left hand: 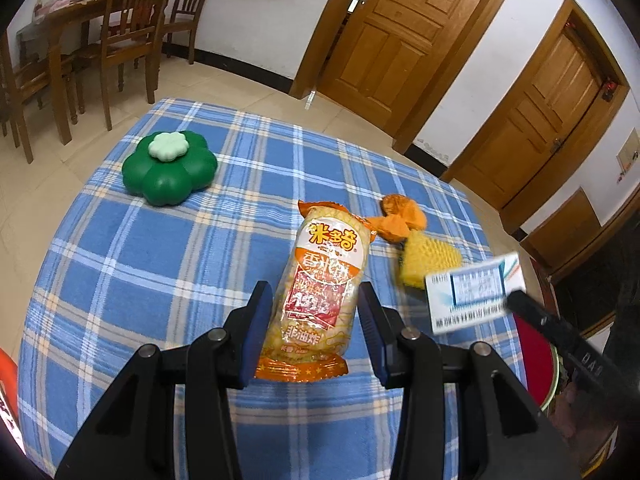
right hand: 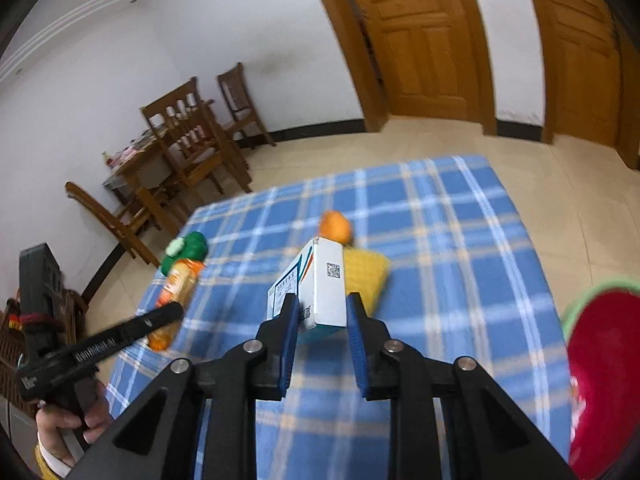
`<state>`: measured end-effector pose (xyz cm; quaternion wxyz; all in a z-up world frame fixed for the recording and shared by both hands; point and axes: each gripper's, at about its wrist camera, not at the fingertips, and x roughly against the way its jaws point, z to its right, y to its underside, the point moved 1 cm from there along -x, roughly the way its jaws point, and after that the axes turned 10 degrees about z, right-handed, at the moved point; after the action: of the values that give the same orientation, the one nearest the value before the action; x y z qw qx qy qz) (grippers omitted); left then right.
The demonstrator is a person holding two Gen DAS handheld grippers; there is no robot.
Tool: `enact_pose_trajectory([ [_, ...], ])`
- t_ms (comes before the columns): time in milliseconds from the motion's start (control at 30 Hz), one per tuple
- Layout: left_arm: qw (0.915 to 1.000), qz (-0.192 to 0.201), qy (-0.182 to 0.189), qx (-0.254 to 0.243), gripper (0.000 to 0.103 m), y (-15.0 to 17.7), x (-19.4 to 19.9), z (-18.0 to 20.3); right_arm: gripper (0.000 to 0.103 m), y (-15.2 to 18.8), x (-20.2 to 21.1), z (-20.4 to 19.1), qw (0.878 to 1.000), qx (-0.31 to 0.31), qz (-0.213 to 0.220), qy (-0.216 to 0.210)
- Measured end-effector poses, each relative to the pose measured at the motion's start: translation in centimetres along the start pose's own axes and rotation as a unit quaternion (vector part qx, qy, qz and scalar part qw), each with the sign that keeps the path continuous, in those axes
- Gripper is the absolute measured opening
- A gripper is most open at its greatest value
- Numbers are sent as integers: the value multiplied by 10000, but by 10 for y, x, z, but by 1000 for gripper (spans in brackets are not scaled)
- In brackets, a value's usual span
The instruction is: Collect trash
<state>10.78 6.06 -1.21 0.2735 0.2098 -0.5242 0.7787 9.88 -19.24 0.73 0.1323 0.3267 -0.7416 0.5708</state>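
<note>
While the right gripper [right hand: 322, 316] fingers clamp the white cardboard box [right hand: 320, 284], lifted off the blue plaid bench [right hand: 460, 240], the left gripper [left hand: 314, 312] fingers pinch the orange plastic snack packet [left hand: 320, 280]. Carry step; next, likely the red bin [right hand: 600, 380] at 3 o'clock.

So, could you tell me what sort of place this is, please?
Most likely a home dining room: a wooden dining table with chairs, panelled wooden doors, a tiled floor.
</note>
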Motion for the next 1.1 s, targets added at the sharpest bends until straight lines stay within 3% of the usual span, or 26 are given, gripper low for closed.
enact_pose_trajectory([
  [367, 9999, -117, 85, -57, 44, 13, 4, 10, 28, 48, 18, 39, 9966, -328, -485, 573],
  [667, 9999, -161, 20, -57, 44, 22, 9, 6, 28, 75, 19, 19, 9949, 43, -993, 152],
  [700, 9999, -160, 14, -51, 44, 22, 10, 5, 30, 74, 20, 16, 9948, 125, -1001, 103],
  [767, 9999, -157, -1, -39, 44, 24, 12, 3, 48, 72, 24, 8, 9946, 395, -956, 86],
  [867, 9999, -164, -22, -25, 44, 26, 13, 1, 69, 63, 26, 2, 9937, 720, -821, 243],
  [967, 9998, -181, -42, -16, 44, 27, 14, -1, 78, 55, 21, 2, 9920, 919, -791, 339],
  [1100, 9998, -184, -41, -18, 44, 28, 14, -1, 81, 47, 3, 6, 9895, 1049, -907, 398],
])
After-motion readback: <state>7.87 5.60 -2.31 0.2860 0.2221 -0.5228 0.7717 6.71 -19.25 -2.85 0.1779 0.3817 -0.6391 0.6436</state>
